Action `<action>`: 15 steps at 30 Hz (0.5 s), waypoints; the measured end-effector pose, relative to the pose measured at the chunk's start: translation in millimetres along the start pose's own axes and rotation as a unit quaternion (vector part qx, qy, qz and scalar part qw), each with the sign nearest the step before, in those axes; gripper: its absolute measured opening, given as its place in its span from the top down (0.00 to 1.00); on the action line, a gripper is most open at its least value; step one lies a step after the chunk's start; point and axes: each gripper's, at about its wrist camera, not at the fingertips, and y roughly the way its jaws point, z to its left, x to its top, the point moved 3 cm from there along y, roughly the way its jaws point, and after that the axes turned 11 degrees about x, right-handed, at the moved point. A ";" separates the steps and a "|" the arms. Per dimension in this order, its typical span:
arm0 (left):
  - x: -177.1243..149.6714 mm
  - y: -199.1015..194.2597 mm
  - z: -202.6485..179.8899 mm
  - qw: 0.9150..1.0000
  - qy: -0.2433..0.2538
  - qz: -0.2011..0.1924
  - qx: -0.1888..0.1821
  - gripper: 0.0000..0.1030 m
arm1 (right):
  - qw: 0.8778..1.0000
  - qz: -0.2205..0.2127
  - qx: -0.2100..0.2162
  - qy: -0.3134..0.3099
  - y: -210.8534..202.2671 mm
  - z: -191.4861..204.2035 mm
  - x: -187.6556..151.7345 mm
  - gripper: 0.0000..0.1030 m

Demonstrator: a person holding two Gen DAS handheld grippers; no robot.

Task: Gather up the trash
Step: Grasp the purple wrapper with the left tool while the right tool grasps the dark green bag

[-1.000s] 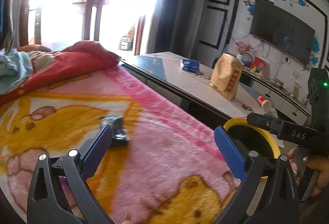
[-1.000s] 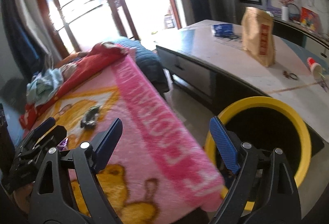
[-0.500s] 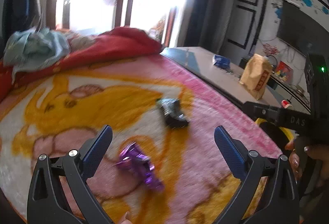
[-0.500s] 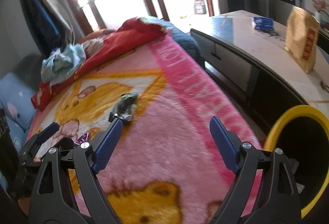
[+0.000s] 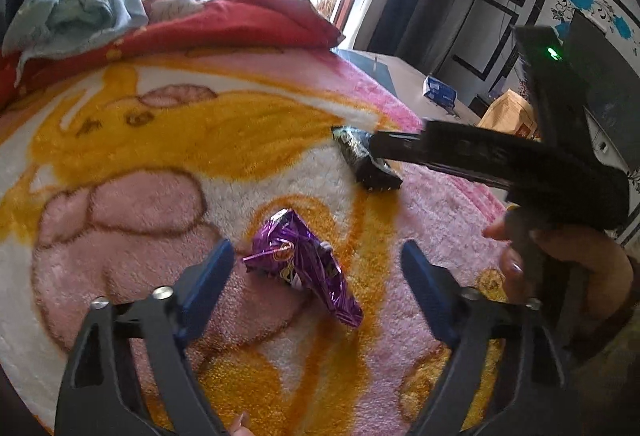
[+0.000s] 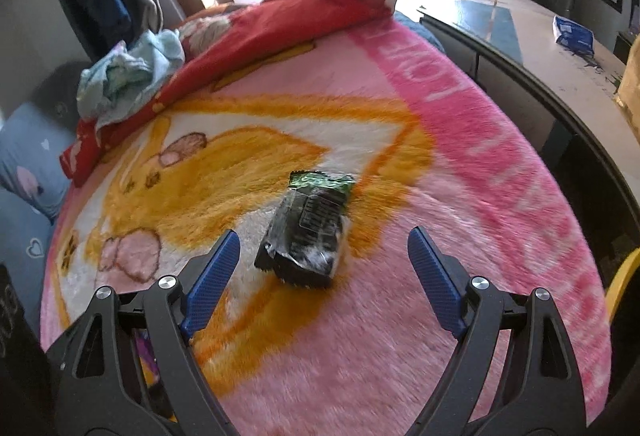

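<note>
The purple wrapper (image 5: 306, 262) and the dark wrapper (image 6: 308, 232) lie near each other on the bed's pink blanket (image 6: 460, 164), each between a tool's spread, empty fingers. Lower the left gripper (image 5: 316, 270) and right gripper (image 6: 324, 262) until the fingers straddle the crumpled foil, pinching its bulk, not the plush. The yellow bin (image 6: 622, 284), probably the drop point, barely shows.

From the left wrist, the right gripper's black arm (image 5: 472, 152) crosses in front of the dark wrapper (image 5: 366, 164), hiding its right edge. The brown paper bag (image 5: 508, 112) shows only as a sliver behind that arm. In the right wrist view, the purple wrapper (image 6: 146, 350) peeks out behind a finger, mostly covered. The yellow bin (image 6: 622, 284) is cut by the right edge. Print on the dark wrapper (image 6: 308, 228) is too blurred to read.
</note>
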 end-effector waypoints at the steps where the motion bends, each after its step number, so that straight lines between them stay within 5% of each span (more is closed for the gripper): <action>1: -0.6 1.3 -0.4 1.000 -0.002 0.004 -0.002 0.30 | 1.000 0.004 0.000 0.001 4.5 0.6 0.9 0.24; 8: -3.3 4.9 -4.1 1.000 0.004 0.015 -0.006 0.52 | 1.000 0.015 -0.013 0.006 18.8 -7.1 -2.1 0.43; 15: -3.7 6.5 -11.9 1.000 0.018 0.016 -0.013 0.61 | 1.000 0.000 -0.008 -0.002 2.9 -15.7 -11.5 0.70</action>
